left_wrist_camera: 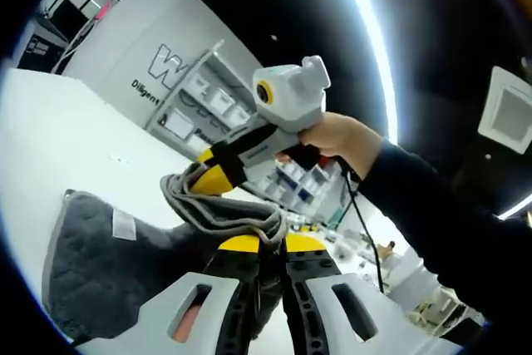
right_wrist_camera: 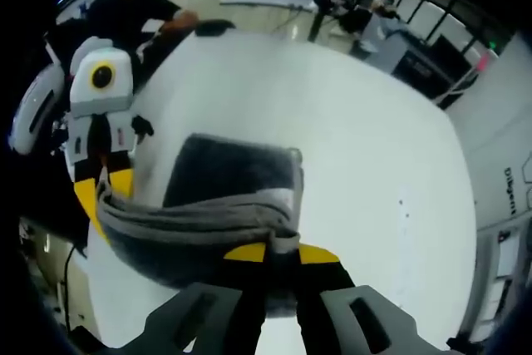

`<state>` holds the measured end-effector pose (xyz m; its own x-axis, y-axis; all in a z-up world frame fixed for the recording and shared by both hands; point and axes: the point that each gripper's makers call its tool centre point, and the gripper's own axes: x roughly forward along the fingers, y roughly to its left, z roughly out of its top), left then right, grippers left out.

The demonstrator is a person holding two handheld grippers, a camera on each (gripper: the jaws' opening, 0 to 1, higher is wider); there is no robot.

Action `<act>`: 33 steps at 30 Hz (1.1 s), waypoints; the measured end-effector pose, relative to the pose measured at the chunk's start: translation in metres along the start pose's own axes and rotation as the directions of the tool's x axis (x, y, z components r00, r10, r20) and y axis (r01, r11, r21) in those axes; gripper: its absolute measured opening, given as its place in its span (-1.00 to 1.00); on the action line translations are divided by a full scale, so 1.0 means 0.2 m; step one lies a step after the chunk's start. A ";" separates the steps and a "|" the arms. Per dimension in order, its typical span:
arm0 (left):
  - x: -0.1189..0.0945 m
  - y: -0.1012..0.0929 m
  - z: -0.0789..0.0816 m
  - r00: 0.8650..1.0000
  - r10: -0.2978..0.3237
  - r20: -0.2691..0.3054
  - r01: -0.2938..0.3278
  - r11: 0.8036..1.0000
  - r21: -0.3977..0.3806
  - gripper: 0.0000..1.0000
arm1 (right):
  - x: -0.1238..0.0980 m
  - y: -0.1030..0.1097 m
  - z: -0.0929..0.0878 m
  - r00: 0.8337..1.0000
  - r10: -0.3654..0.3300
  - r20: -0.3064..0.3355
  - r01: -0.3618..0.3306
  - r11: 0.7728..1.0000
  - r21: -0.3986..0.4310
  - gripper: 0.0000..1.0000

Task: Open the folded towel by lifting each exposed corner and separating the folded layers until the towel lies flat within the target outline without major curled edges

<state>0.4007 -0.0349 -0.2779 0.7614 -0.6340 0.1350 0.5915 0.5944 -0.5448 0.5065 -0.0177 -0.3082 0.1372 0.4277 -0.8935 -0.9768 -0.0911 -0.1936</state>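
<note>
The grey towel (right_wrist_camera: 224, 205) hung lifted above the white table (right_wrist_camera: 374, 147), its top hem stretched taut between the two grippers — long axis running from one to the other. The right gripper (right_wrist_camera: 281, 248) pinched one end of the hem, jaws pressed together on the cloth; the left gripper (left_wrist_camera: 271, 240) clamped the other end in the same manner. Below the hem the quilted body (left_wrist_camera: 108, 263) sagged toward the table. Wide bare tabletop lay beyond the towel, its far edge well apart — shelving (left_wrist_camera: 208, 106) stood past it.
</note>
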 end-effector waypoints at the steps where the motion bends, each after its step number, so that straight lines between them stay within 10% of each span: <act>1: 0.01 0.00 0.01 1.000 -0.002 0.007 0.002 1.000 0.028 -0.89 | 0.00 0.00 0.00 1.000 -0.001 0.003 0.001 1.000 0.003 -0.88; 33: 0.13 -0.15 -0.18 0.998 -0.021 -0.067 0.037 0.966 0.254 -0.89 | -0.10 0.03 -0.22 0.988 -0.103 0.115 0.096 0.993 0.062 -0.86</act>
<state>0.3929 -0.0880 -0.2882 0.7294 -0.6781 0.0900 0.6674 0.6766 -0.3111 0.5047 -0.0671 -0.3095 0.2173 0.5357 -0.8159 -0.9674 0.0067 -0.2533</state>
